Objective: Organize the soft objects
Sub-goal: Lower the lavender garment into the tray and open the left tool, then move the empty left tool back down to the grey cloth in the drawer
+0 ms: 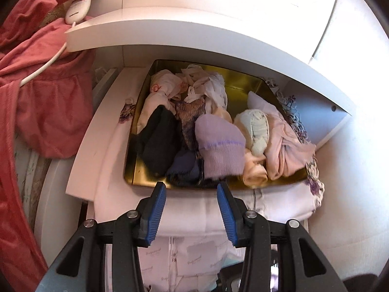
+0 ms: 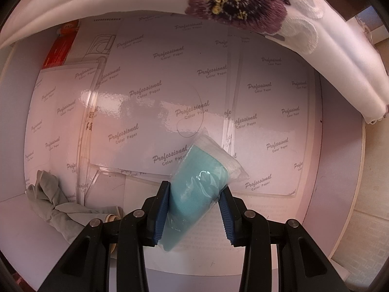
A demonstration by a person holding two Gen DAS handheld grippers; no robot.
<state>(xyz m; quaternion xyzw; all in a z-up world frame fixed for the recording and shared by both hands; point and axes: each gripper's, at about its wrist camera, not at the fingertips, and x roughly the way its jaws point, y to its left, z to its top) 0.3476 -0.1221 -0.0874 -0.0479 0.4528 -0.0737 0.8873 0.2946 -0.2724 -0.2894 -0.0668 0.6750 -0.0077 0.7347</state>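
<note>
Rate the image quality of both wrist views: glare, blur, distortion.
Left wrist view: the white shelf above the gold tray is blown out by glare; the purple sock is slightly soft; fisheye bends straight edges. Right wrist view: mostly sharp, with a window reflection on the glossy paper sheets; the flowered cloth is close and curved by the lens.

Both tools are built alike. The left gripper [image 1: 192, 185] is formed of glossy black plastic arms that spread from the lower edge of the frame, and round silver pivot screws are set at each joint. Each finger is faced with a ribbed blue pad [image 1: 155, 215]. The same black linkage, silver screws and blue pads [image 2: 160, 216] are seen on the right gripper [image 2: 194, 189].
</note>
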